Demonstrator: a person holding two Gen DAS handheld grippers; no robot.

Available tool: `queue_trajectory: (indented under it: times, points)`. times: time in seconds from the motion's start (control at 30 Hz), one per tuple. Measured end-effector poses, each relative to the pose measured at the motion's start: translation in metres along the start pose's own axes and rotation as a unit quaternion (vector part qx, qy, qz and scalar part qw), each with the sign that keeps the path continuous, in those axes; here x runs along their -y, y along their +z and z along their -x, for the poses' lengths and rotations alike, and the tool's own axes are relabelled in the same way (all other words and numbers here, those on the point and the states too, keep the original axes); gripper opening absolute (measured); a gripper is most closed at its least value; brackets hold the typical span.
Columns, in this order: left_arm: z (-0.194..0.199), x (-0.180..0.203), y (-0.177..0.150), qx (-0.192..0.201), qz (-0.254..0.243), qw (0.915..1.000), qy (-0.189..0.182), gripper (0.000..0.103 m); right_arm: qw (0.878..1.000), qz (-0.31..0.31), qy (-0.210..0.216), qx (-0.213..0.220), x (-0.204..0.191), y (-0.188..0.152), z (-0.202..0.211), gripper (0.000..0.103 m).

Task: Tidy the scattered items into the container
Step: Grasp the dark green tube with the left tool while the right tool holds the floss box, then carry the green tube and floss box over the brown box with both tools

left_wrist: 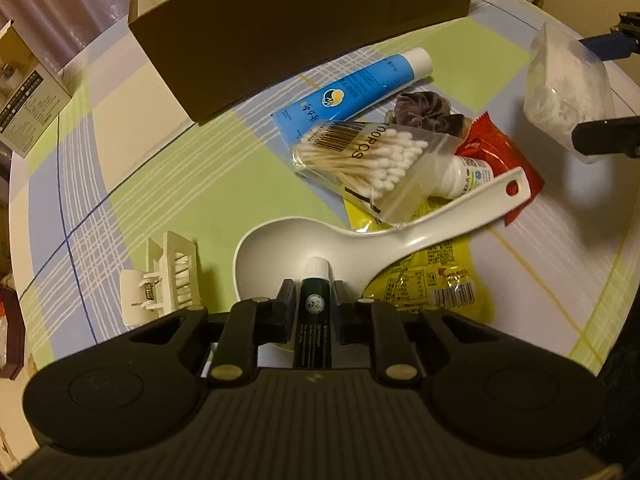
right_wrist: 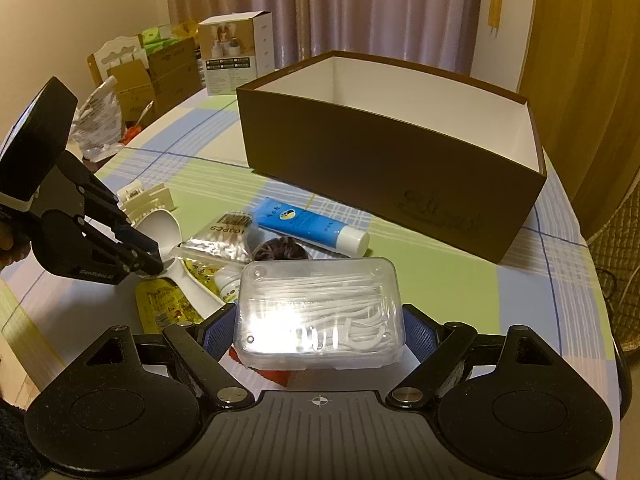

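- Our left gripper (left_wrist: 313, 304) is clamped on a small dark tube with a white cap (left_wrist: 315, 308), held just above the bowl of the white spoon (left_wrist: 360, 240). We judge the tube light and stiff, but smooth and round — it could roll in the pads, so a grip across its middle suits it.
- Our right gripper (right_wrist: 318, 328) is closed on the clear floss-pick box (right_wrist: 320, 316), fingers on its two short ends, lifted off the table with the brown container (right_wrist: 392, 184) ahead of it. We expect hard, slick plastic, light, with a lid that may pop under a hard squeeze.
- The rest lies piled in front of the container: cotton-swab bag (left_wrist: 372, 160) — limp and crinkly, best pinched at an edge — blue tube (left_wrist: 360, 88), dark scrunchie (left_wrist: 424, 108), yellow packet (left_wrist: 432, 280), and beside the spoon a white hair clip (left_wrist: 168, 276).
- The tube's lower end is hidden behind the gripper body; a small white bottle (left_wrist: 464, 176) and a red packet (left_wrist: 492, 152) are half buried; the container's floor is out of sight.
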State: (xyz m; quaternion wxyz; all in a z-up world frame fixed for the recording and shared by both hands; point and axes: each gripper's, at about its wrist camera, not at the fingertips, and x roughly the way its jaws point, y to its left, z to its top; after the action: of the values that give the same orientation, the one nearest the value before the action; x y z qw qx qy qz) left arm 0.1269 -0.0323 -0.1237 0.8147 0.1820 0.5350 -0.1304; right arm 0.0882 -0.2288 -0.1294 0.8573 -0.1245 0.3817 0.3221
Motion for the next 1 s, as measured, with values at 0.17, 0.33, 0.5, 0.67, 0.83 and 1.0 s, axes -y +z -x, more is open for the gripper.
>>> queue_trajectory:
  times: [0.17, 0.33, 0.5, 0.67, 0.83, 1.0]
  points:
    - [0.004, 0.002, 0.001, 0.0, 0.008, 0.9998, 0.018, 0.013, 1.0, 0.005, 0.008, 0.002, 0.009, 0.001, 0.0, 0.087]
    - [0.023, 0.0, 0.002, 0.015, 0.04, 0.9987, 0.026, 0.013, 1.0, 0.014, 0.019, 0.007, 0.017, 0.005, 0.001, 0.087]
    - [0.045, 0.0, 0.011, 0.039, 0.061, 0.9968, 0.035, 0.013, 0.999, 0.027, 0.031, 0.015, 0.024, 0.01, 0.002, 0.087]
    - [0.065, 0.0, 0.025, 0.068, 0.075, 0.9939, 0.044, 0.013, 0.998, 0.039, 0.042, 0.029, 0.033, 0.017, 0.006, 0.087]
    - [0.077, 0.006, 0.039, 0.087, 0.082, 0.9914, 0.052, 0.013, 0.997, 0.044, 0.051, 0.042, 0.044, 0.021, 0.011, 0.087]
    - [0.082, 0.013, 0.047, 0.101, 0.098, 0.9886, 0.054, 0.013, 0.996, 0.05, 0.059, 0.049, 0.053, 0.025, 0.015, 0.087]
